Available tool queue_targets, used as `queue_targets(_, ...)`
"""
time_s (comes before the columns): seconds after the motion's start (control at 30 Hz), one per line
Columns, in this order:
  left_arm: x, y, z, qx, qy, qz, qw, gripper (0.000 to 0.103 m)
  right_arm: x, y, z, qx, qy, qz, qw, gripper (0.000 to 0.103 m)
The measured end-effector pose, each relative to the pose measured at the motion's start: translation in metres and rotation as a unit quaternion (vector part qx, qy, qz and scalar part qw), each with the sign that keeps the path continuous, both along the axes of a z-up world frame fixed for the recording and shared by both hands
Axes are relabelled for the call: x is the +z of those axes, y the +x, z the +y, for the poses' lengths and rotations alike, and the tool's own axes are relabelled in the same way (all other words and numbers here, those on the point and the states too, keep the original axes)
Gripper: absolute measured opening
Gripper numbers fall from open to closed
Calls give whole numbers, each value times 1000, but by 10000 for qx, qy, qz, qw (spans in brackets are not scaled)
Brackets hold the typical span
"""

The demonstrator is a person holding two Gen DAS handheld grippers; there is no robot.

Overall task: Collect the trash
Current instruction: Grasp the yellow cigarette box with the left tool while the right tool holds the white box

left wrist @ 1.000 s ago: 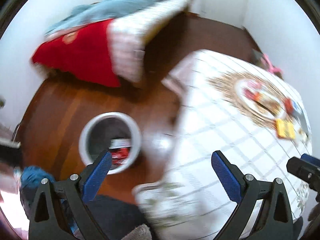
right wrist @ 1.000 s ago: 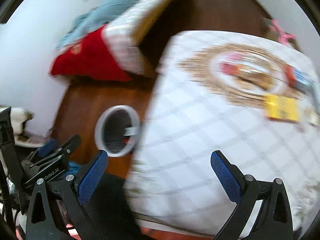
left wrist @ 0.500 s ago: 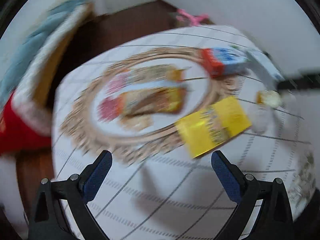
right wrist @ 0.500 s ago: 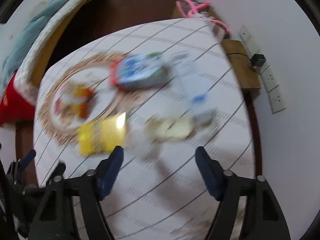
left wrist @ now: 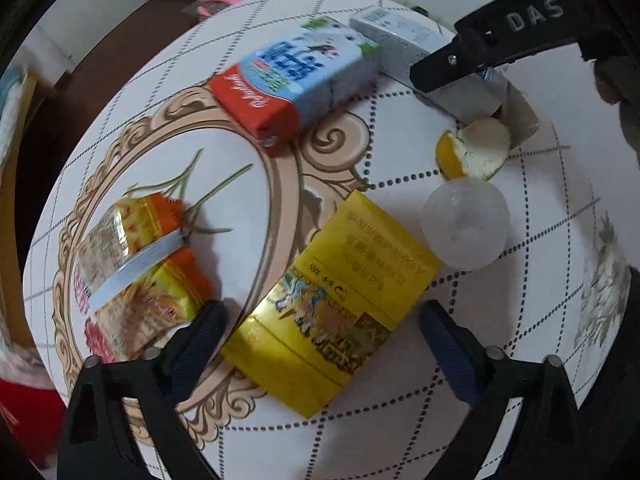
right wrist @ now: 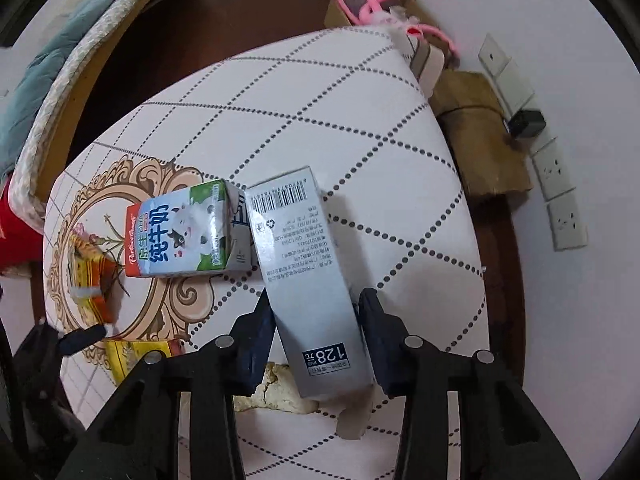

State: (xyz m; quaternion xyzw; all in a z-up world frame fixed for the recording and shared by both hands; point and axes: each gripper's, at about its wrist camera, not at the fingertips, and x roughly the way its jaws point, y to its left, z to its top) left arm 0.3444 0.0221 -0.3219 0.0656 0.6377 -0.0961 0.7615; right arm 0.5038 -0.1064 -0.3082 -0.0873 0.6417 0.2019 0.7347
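1. My right gripper [right wrist: 316, 322] has its two pads against the long sides of the grey carton [right wrist: 306, 276], near the end marked with a price. I judge the pinch made or all but made; the pads look to touch the cardboard, but I cannot see whether the box has left the table [right wrist: 400, 152].

2. I take the carton across its narrow width because the box is long and flat-sided. The hold sits toward one end, so I expect the far end to sag when lifted.

3. The milk carton [right wrist: 182, 230] lies on its side just beside the grey one, the two touching or nearly so at their far corners. Pulling the grey box out sideways could drag it.

4. A piece of orange peel [right wrist: 276, 394] sits under my right fingers, near the grey carton's near end.

5. My left gripper [left wrist: 320, 344] is spread wide and holds nothing. Its pads stand on either side of the yellow packet [left wrist: 332, 304], lined up for the next pick.

6. Other trash in the left view: an orange snack wrapper [left wrist: 140, 276] at left, and a clear plastic cup [left wrist: 466, 226] just right of the yellow packet, below the peel.

7. No bin shows in either view.
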Motion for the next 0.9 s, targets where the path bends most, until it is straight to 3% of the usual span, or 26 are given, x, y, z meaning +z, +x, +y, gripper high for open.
queue_targets(0.1, 4, 2, -5, -38, -16, -45, 10000, 79, 0, -6, 1, 132, 97, 117, 9998, 43)
queue_targets(0.23, 8, 2, -3, 266, 18, -37, 9996, 73, -2, -10, 4, 234, 96, 119, 9996, 43)
queue_targets(0.3, 8, -2, 10, 1036, -36, 159, 9945, 72, -3, -11, 3, 226, 105, 129, 9996, 43)
queue_targets(0.33, 8, -4, 19, 1518, -98, 308, 9879, 72, -3, -11, 3, 231, 92, 113, 9996, 43)
queue_targets(0.4, 10, -12, 35, 2217, -475, 399, 9732, 72, -3, -12, 3, 234, -15, 112, 9997, 42)
queue_targets(0.43, 12, -20, 37, 2303, -662, 379, 9701, 72, -4, -13, 3, 236, -24, 186, 9995, 42)
queue_targets(0.47, 12, -22, 38, 2264, -759, 341, 9705, 73, -5, -15, 3, 258, -2, 282, 9993, 43)
queue_targets(0.53, 12, -22, 29, 1855, -636, 322, 9800, 73, -5, -18, 5, 341, 15, 450, 9984, 43)
queue_targets(0.63, 8, -26, -1, 988, -80, 381, 9943, 73, -5, -18, 10, 380, -67, 390, 9985, 48)
queue_targets(0.67, 7, -26, -9, 856, 128, 399, 9955, 73, -5, -18, 11, 372, -66, 365, 9986, 48)
queue_targets(0.73, 8, -25, -21, 863, 155, 369, 9955, 69, -8, -16, 15, 354, -101, 334, 9988, 48)
queue_targets(0.77, 9, -24, -23, 944, 87, 383, 9948, 59, -10, -16, 17, 354, -139, 284, 9989, 49)
queue_targets(0.8, 12, -24, -26, 1029, 107, 367, 9940, 59, -9, -18, 19, 369, -165, 218, 9989, 48)
queue_targets(0.83, 15, -29, -28, 1094, 106, 371, 9932, 59, -8, -20, 20, 393, -210, 156, 9989, 41)
queue_targets(0.9, 19, -35, -25, 1330, 102, 246, 9908, 58, -5, -23, 22, 406, -199, 83, 9989, 41)
